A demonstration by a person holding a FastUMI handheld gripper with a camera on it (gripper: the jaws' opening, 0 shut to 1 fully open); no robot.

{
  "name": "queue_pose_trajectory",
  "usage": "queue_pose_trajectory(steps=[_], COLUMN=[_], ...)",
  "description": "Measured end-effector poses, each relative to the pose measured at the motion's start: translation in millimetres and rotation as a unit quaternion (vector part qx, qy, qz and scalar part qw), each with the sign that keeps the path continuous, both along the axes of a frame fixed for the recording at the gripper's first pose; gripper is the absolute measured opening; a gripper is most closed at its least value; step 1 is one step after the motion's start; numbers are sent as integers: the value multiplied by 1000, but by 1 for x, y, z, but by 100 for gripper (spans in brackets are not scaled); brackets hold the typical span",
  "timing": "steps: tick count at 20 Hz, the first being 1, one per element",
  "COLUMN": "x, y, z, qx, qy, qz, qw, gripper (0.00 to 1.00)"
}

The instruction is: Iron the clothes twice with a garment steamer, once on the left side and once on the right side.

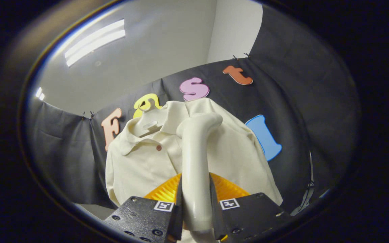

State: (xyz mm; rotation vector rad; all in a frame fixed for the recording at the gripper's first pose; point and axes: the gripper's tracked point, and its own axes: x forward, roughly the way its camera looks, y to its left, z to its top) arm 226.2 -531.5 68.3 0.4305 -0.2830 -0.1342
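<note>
We see the steamer (196, 158) as a smooth cream-white plastic handle that rises straight up from between the fingers of the tool (196, 209) and bends over at its top into a rounded head. The head leans toward the shirt (140, 162), close against the upper chest just beside the collar; we cannot tell whether it touches the cloth. Both fingers press on the handle's sides, one on each, so the tool is clenched around the steamer.

The shirt is a cream polo, hanging on a pale hanger (149, 123) in front of the dark cloth wall (62, 152). Its collar lies open and folded back, with one small reddish-brown button (158, 147) on the placket below it. The cloth looks mostly smooth, with soft folds down the sides. It hangs just beyond the fingers, behind the steamer handle.

A ribbed orange-yellow part (167, 192) shows behind the fingers on both sides of the handle. Above the wall we see a pale ceiling with a long light (95, 42).
</note>
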Motion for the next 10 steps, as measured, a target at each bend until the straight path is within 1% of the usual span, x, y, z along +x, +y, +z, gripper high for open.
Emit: queue_pose_trajectory(steps=[6,10], x=[-12,-23], y=[0,-3], z=[-46,-84], qx=[7,35], qy=[25,41], qz=[3,6], qw=[1000,999], gripper=[35,35])
